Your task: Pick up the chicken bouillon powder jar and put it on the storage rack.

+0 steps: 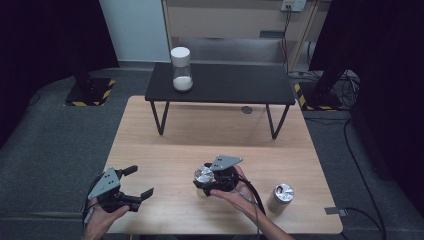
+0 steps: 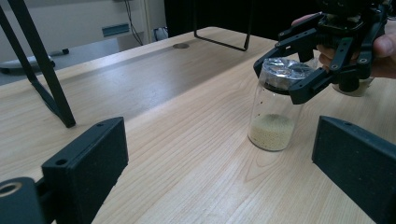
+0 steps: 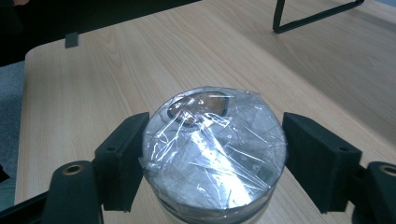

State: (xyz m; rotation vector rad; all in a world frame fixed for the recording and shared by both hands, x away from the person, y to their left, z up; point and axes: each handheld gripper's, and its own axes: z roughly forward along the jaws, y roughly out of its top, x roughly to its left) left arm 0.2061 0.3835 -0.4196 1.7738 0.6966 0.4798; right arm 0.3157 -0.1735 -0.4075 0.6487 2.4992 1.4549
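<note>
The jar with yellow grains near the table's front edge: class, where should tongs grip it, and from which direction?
Grip the jar at its wrapped lid, coming from above with one jaw on each side. It stands upright, and the round lid offers two opposite sides, where the right tongs already sit. The clear glass below is smooth and likely slips more.

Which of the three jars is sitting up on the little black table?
The white-lidded jar with white powder inside. The other two, foil-topped, stand on the wooden table: one between the right gripper's fingers, one beside it.
</note>
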